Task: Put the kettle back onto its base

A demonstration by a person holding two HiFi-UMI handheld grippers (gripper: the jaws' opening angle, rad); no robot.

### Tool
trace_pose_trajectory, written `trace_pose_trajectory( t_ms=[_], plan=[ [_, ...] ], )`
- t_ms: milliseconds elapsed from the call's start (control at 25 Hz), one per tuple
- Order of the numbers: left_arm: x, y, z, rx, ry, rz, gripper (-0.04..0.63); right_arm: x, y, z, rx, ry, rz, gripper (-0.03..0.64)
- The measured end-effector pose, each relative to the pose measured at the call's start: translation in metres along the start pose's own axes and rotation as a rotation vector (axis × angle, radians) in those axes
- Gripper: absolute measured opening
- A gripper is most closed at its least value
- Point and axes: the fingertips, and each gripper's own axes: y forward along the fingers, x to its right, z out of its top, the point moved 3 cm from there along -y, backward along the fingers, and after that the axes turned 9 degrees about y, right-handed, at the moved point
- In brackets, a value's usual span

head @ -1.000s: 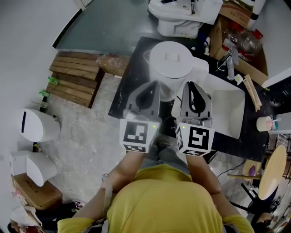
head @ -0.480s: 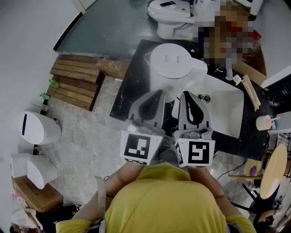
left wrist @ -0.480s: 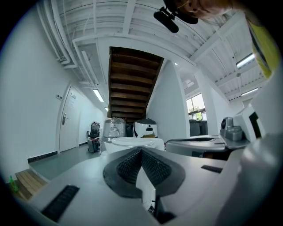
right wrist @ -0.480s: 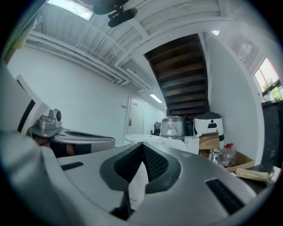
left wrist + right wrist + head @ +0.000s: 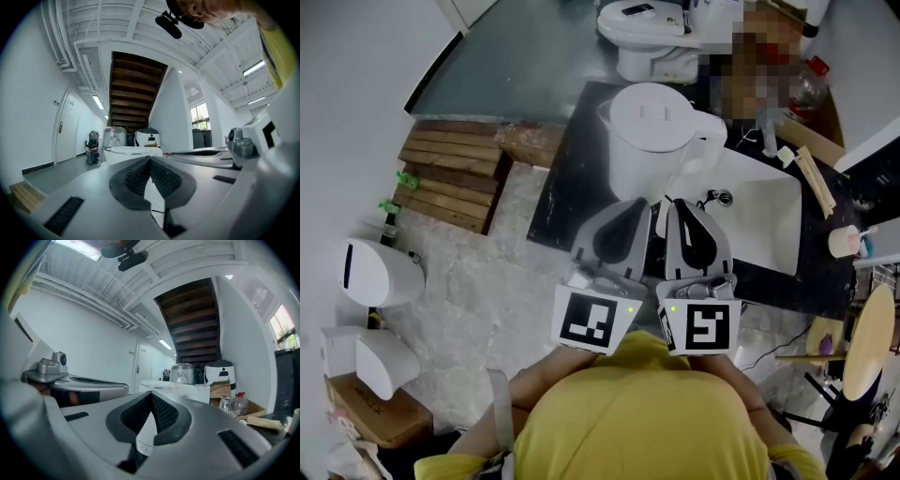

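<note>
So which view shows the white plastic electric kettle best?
The head view: the white plastic electric kettle shows whole from above, with lid, spout and handle, standing on the black counter. The left gripper view catches the kettle only as a lid seen edge-on; the right gripper view adds some body.

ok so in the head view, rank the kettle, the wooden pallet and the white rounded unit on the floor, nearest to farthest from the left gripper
1. kettle: just ahead of the left gripper, up on the counter.
2. wooden pallet: on the floor, off to the left.
3. white rounded unit: on the floor, farthest out to the left.
</note>
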Motion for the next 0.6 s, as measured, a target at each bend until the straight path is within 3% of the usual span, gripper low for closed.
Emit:
trace_pose_trajectory(
  t_ms=[600],
  plan=[
    [0.0002,-0.0095,-0.0086,0.014,-0.003,-0.043,0.003,-0.0041,-0.0095,-0.0009,0.021,0.001,-0.064,0.015]
  ],
)
